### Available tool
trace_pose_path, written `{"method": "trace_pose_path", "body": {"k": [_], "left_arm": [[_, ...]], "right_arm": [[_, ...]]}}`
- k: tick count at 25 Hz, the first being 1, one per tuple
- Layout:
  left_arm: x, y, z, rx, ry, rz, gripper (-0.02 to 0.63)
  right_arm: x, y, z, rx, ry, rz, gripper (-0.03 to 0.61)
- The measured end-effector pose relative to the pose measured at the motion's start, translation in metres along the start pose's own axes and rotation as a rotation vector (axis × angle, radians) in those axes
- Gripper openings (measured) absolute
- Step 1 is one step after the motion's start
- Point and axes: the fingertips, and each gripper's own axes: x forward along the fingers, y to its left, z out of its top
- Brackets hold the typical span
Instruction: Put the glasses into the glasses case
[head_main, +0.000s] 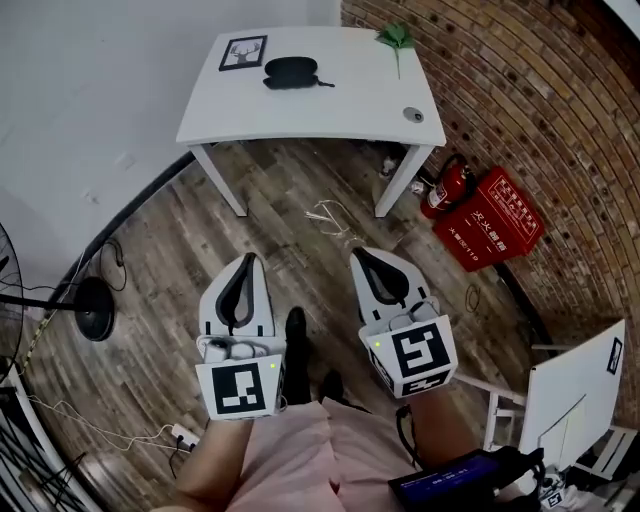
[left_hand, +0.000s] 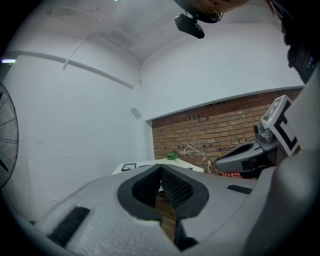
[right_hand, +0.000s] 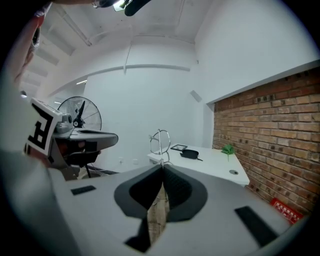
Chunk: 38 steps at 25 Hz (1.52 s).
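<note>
A dark glasses case (head_main: 290, 72) lies on the white table (head_main: 330, 105) at the far end of the room; a thin dark piece sticks out at its right, and I cannot make out the glasses apart from it. The right gripper view shows the case (right_hand: 190, 153) small and far off on the table (right_hand: 220, 167). Both grippers hang over the wooden floor, well short of the table. My left gripper (head_main: 247, 258) (left_hand: 160, 166) is shut with its pads together and nothing held. The right gripper (head_main: 358, 255) (right_hand: 161, 166) is likewise shut and empty.
On the table also sit a small picture frame (head_main: 243, 52), a green leaf (head_main: 397, 38) and a small round object (head_main: 413, 115). A fire extinguisher (head_main: 445, 187) and red box (head_main: 495, 218) stand by the brick wall. A fan base (head_main: 90, 300) stands left, white wire (head_main: 330, 215) lies under the table.
</note>
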Motion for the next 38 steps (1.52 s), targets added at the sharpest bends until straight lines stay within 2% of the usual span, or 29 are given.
{"method": "trace_pose_path", "body": {"k": [4, 9, 16, 29, 34, 38], "left_arm": [[0.049, 0.033, 0.005, 0.007, 0.006, -0.014, 0.003], [0.103, 0.079, 0.028, 0.021, -0.038, -0.018, 0.003], [0.153, 0.122, 0.043, 0.014, -0.081, -0.048, 0.003], [0.207, 0.126, 0.041, 0.009, -0.086, -0.1, 0.003], [0.233, 0.12, 0.029, 0.054, -0.086, -0.114, 0.003], [0.265, 0.113, 0.018, 0.043, -0.03, -0.112, 0.003]], "right_arm": [[0.053, -0.019, 0.016, 0.008, 0.011, -0.017, 0.015], [0.112, -0.037, 0.055, -0.013, -0.023, -0.046, 0.015], [0.164, -0.052, 0.091, -0.047, -0.054, -0.101, 0.015], [0.192, -0.089, 0.099, -0.051, -0.048, -0.16, 0.015], [0.207, -0.112, 0.092, -0.04, -0.05, -0.158, 0.015], [0.23, -0.137, 0.079, 0.003, -0.023, -0.138, 0.015]]}}
